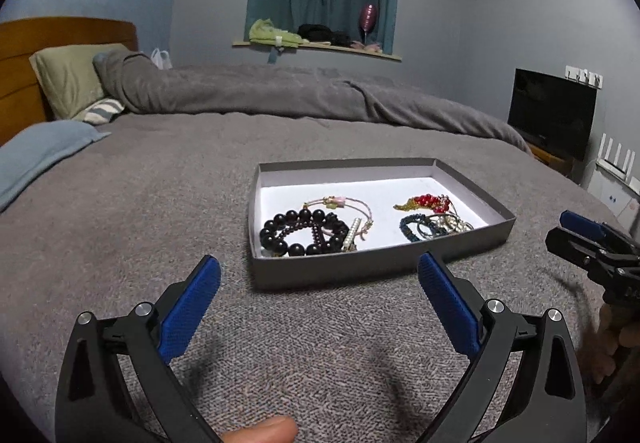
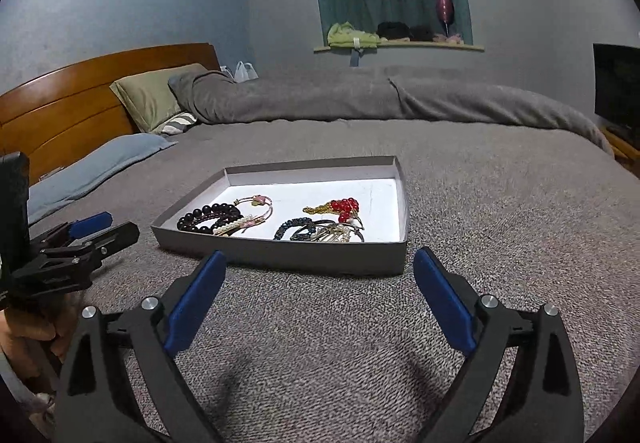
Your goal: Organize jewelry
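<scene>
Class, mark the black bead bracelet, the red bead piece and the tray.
Black bead bracelet (image 1: 304, 233), left wrist view, its beads.
Red bead piece (image 2: 344, 206), right wrist view, bead cluster.
Tray (image 2: 320, 257), right wrist view, near wall.

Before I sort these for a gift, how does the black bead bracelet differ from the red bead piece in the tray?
The black bead bracelet has large dark round beads in a loop; the red bead piece has smaller red beads clustered with gold chain. The black one lies at the tray's left near corner, overlapping other bracelets; the red one lies right, farther back. Both rest inside the tray, untouched.
</scene>
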